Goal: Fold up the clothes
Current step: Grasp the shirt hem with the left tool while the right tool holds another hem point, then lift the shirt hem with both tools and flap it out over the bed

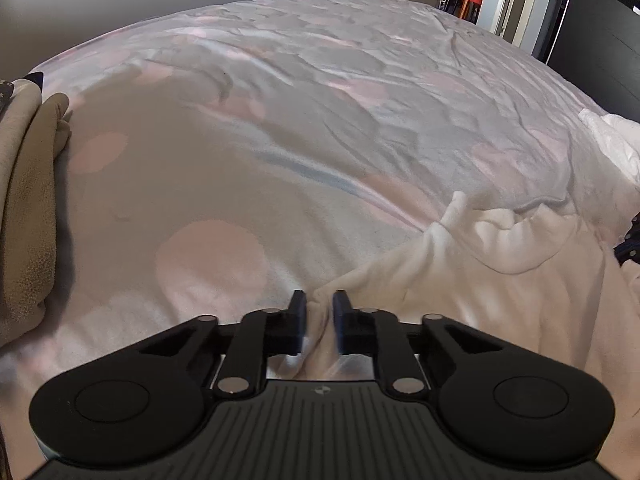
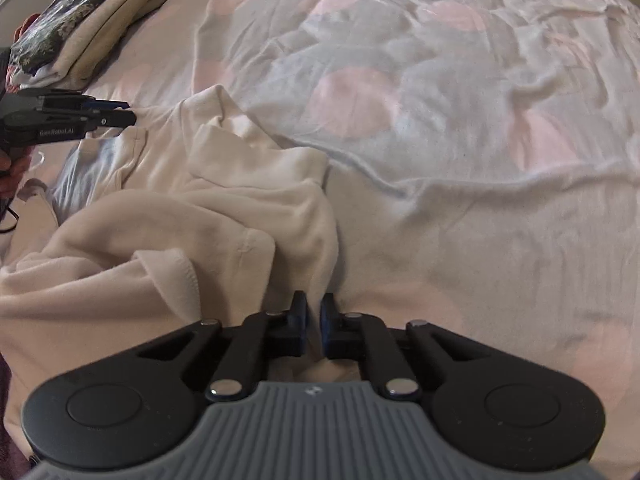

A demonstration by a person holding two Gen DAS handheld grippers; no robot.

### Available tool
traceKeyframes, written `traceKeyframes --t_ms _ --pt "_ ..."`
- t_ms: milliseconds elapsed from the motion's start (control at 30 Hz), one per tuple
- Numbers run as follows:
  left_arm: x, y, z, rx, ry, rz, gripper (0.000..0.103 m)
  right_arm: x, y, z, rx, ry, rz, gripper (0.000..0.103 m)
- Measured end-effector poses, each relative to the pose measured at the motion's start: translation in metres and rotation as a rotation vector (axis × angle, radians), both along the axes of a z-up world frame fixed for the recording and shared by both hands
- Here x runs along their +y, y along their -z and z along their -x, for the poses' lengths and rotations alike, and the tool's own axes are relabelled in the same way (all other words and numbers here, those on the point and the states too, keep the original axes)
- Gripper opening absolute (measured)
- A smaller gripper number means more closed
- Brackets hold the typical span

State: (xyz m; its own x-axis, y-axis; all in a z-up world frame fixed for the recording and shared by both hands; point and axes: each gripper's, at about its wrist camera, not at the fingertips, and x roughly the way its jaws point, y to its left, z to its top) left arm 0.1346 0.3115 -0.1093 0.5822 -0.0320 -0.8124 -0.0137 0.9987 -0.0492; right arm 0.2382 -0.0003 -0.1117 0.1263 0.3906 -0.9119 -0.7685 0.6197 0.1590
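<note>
While cream garment (image 2: 224, 208) lies crumpled on pink-spotted bedspread (image 2: 460, 160), both tongs pinch its edges. Left gripper (image 1: 320, 306): fingers nearly together, fold of cream cloth clamped between pads. Right gripper (image 2: 315, 306): fingers close together, thin edge of same garment caught between them. Pile of folded clothes (image 2: 92, 24) sits well apart, near far left of bed.
</note>
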Motion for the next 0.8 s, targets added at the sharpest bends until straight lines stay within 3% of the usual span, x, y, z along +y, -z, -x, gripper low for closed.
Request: traceKeyframes --t_ms 67,267,333,567,800 --pt "-0.007 -0.005 0.005 -0.019 -0.005 -0.025 0.008 0.000 -0.008 0.006 -0.047 0.000 -0.004 0.007" --pt "-0.007 -0.074 0.027 -0.182 -0.081 -0.083 0.007 -0.016 -0.065 0.014 -0.227 0.078 -0.092 0.006" --pt "-0.007 -0.098 0.035 -0.238 -0.106 -0.102 0.007 -0.017 -0.095 0.021 -0.344 0.078 -0.119 0.006" --pt "-0.010 -0.224 0.081 -0.510 -0.184 -0.159 0.007 -0.024 -0.218 0.040 -0.750 0.134 -0.257 0.006" --pt "-0.051 -0.328 0.116 -0.744 -0.178 -0.226 0.007 -0.053 -0.329 0.065 -1.014 0.212 -0.384 0.006"
